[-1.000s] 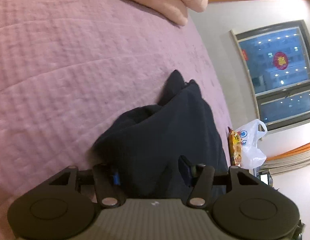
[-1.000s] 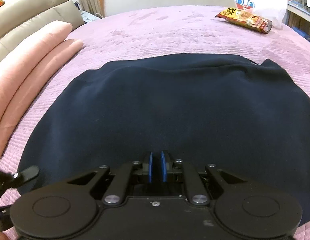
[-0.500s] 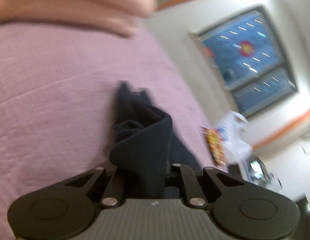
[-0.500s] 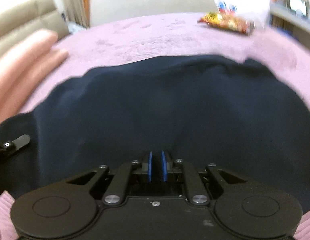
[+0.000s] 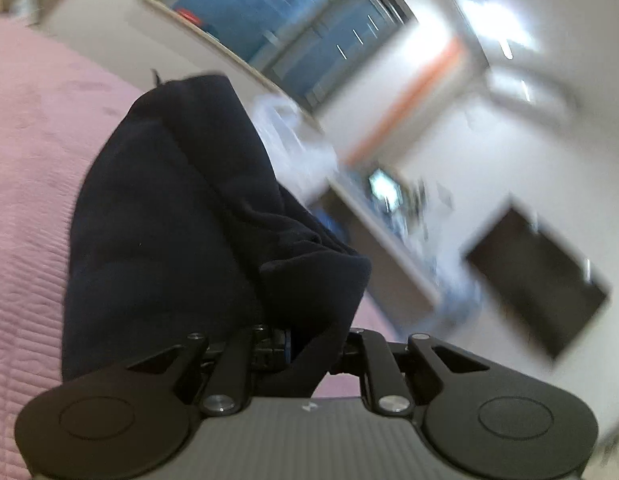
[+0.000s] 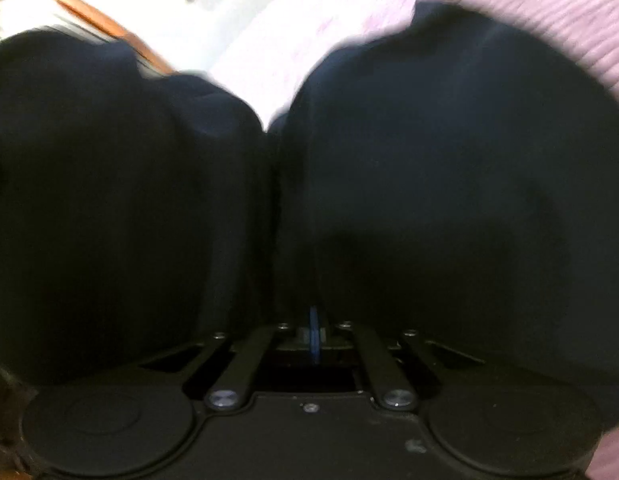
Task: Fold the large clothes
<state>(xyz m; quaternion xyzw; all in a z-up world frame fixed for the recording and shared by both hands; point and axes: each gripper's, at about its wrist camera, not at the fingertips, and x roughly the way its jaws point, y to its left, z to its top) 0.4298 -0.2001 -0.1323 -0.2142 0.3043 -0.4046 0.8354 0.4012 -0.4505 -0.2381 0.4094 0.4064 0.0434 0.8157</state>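
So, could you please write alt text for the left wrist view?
The left gripper is shut on a fold of a dark navy garment, lifted above a pink quilted bedspread. Behind, blurred, are a window and a white plastic bag.

Home bedroom: pink quilted bedspread [image 5: 25,168], window [image 5: 309,28], wall-mounted TV [image 5: 537,284].

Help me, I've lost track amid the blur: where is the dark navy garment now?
The dark navy garment hangs bunched from the left gripper above the pink quilted bedspread, and fills the right wrist view.
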